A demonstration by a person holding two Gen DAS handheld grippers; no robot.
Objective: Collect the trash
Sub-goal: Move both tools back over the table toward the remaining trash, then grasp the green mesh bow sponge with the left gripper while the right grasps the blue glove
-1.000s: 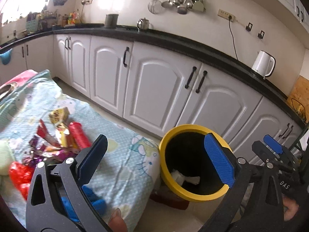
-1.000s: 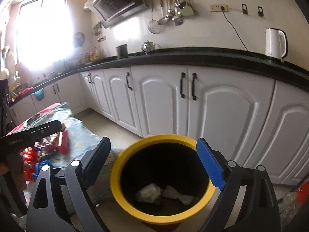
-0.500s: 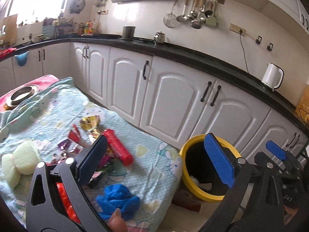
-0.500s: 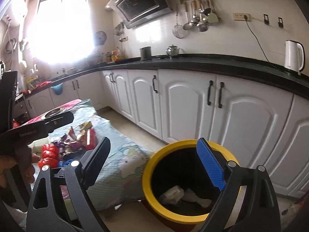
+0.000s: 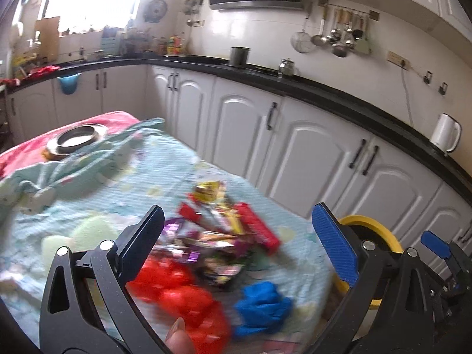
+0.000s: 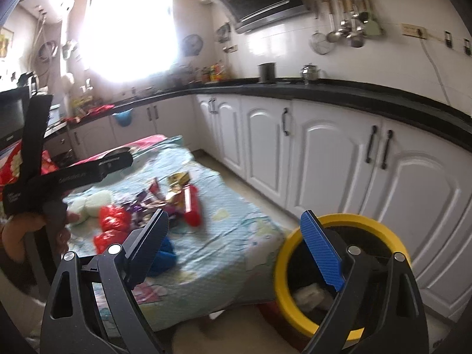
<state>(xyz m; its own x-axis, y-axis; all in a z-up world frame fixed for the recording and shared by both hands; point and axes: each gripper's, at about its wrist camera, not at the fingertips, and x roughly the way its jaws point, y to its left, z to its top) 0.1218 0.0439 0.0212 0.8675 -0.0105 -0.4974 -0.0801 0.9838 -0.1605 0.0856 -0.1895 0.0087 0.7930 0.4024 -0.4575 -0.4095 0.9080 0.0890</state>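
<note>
A pile of trash lies on the light blue cloth (image 5: 165, 177): shiny wrappers (image 5: 206, 244), a red packet (image 5: 256, 227), crumpled red plastic (image 5: 188, 301) and a blue crumpled piece (image 5: 259, 303). My left gripper (image 5: 236, 242) is open and empty, hovering above the pile. The yellow-rimmed black bin (image 6: 348, 268) stands on the floor right of the table, with white trash (image 6: 306, 295) inside. My right gripper (image 6: 236, 242) is open and empty, between the table edge and the bin. The left gripper also shows in the right wrist view (image 6: 73, 174).
White cabinets (image 6: 324, 165) under a black counter run along the far side. A metal bowl (image 5: 78, 138) sits on a pink cloth at the table's far end. Pale green sponges (image 5: 88, 233) lie left of the pile. A white kettle (image 5: 445, 132) stands on the counter.
Both grippers have swung left, away from the bin and toward the table. The trash pile now sits between the left gripper's fingers; the bin has slid to the right edge.
</note>
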